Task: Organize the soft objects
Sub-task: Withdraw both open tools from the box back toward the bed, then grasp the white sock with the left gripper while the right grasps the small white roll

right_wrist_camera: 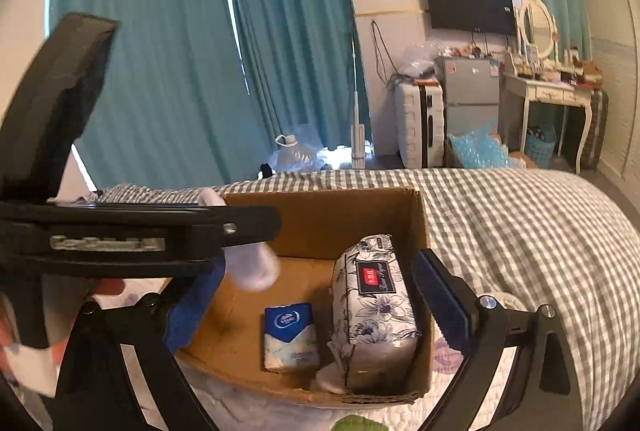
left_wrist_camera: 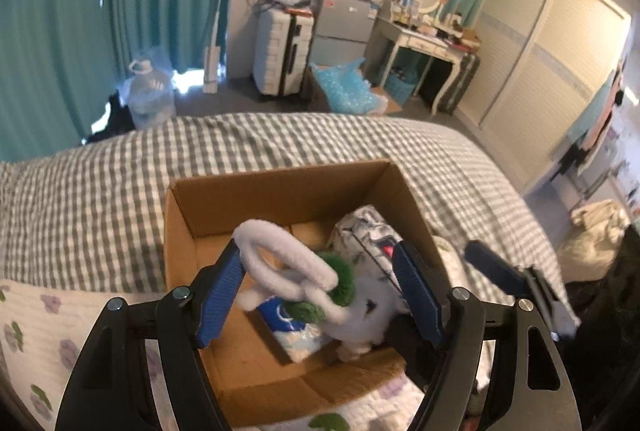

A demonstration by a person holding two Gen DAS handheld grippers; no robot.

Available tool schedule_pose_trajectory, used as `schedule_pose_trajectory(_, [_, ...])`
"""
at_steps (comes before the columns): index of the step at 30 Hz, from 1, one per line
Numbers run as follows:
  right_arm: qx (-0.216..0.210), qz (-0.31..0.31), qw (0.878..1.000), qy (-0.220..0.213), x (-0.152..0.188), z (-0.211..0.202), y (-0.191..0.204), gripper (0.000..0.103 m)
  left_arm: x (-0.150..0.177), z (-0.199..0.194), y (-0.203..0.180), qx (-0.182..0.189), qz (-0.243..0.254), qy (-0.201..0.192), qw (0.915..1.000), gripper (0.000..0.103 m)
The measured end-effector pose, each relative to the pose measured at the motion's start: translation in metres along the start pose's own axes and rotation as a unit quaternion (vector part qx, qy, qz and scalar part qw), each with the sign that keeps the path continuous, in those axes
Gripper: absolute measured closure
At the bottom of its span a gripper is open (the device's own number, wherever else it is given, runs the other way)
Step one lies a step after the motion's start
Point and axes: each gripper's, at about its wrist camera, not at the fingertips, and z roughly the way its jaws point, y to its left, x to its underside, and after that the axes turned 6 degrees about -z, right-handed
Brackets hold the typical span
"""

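A cardboard box (left_wrist_camera: 280, 187) stands open on the bed; it also shows in the right wrist view (right_wrist_camera: 320, 215). In it lie a floral tissue pack (right_wrist_camera: 376, 307) and a small blue tissue packet (right_wrist_camera: 290, 335). A white plush toy (left_wrist_camera: 312, 283) with long loop ears and green tufts sits over the box between the fingers of my left gripper (left_wrist_camera: 320, 291), which is open around it. My right gripper (right_wrist_camera: 316, 311) is open and empty above the box; its left side is hidden by the left gripper's body (right_wrist_camera: 120, 239).
The box rests on a grey checked bedspread (left_wrist_camera: 280, 139) and a white floral quilt (left_wrist_camera: 36, 331). Beyond the bed stand teal curtains (right_wrist_camera: 168, 71), a white suitcase (left_wrist_camera: 280, 51), a small fridge (left_wrist_camera: 340, 27), a dressing table (left_wrist_camera: 428, 43) and a wardrobe (left_wrist_camera: 540, 43).
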Motion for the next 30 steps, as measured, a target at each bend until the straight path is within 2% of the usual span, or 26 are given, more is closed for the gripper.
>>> schedule_pose_trajectory(5, [0.013, 0.001, 1.000, 0.010, -0.004, -0.010, 0.003, 0.008, 0.002, -0.026, 0.007, 0.005, -0.003, -0.011, 0.9999, 0.028])
schedule_pose_trajectory(9, [0.012, -0.015, 1.000, 0.009, -0.008, -0.033, 0.013, 0.008, 0.008, -0.046, -0.007, -0.023, 0.033, -0.031, 0.9987, 0.028])
schedule_pose_trajectory(12, [0.014, -0.033, 0.999, 0.002, -0.006, -0.056, 0.026, 0.008, 0.016, -0.064, -0.013, -0.019, 0.035, -0.043, 0.9983, 0.028])
schedule_pose_trajectory(14, [0.017, -0.053, 0.998, 0.007, -0.004, -0.074, 0.034, 0.008, 0.024, -0.079, -0.017, -0.030, 0.048, -0.057, 0.9968, 0.028])
schedule_pose_trajectory(17, [0.017, -0.067, 0.997, 0.026, 0.000, -0.100, 0.039, 0.008, 0.037, -0.112, -0.023, -0.055, 0.075, -0.086, 0.9920, 0.028])
schedule_pose_trajectory(20, [0.029, -0.091, 0.995, 0.025, 0.000, -0.132, 0.050, 0.008, 0.052, -0.158, -0.022, -0.062, 0.077, -0.132, 0.9864, 0.028])
schedule_pose_trajectory(22, [0.044, -0.109, 0.993, 0.024, 0.000, -0.155, 0.060, 0.008, 0.066, -0.189, -0.021, -0.062, 0.077, -0.162, 0.9817, 0.028])
schedule_pose_trajectory(25, [0.039, -0.112, 0.993, 0.020, 0.005, -0.188, 0.069, 0.008, 0.089, -0.228, -0.023, -0.090, 0.084, -0.202, 0.9716, 0.028])
schedule_pose_trajectory(28, [0.044, -0.110, 0.993, 0.018, 0.018, -0.209, 0.074, 0.008, 0.112, -0.236, -0.022, -0.114, 0.093, -0.205, 0.9676, 0.028])
schedule_pose_trajectory(29, [0.043, -0.106, 0.993, 0.019, 0.024, -0.214, 0.075, 0.008, 0.122, -0.233, -0.020, -0.137, 0.091, -0.195, 0.9669, 0.028])
schedule_pose_trajectory(30, [0.042, -0.101, 0.994, 0.020, 0.027, -0.215, 0.075, 0.008, 0.129, -0.228, -0.017, -0.143, 0.090, -0.185, 0.9682, 0.028])
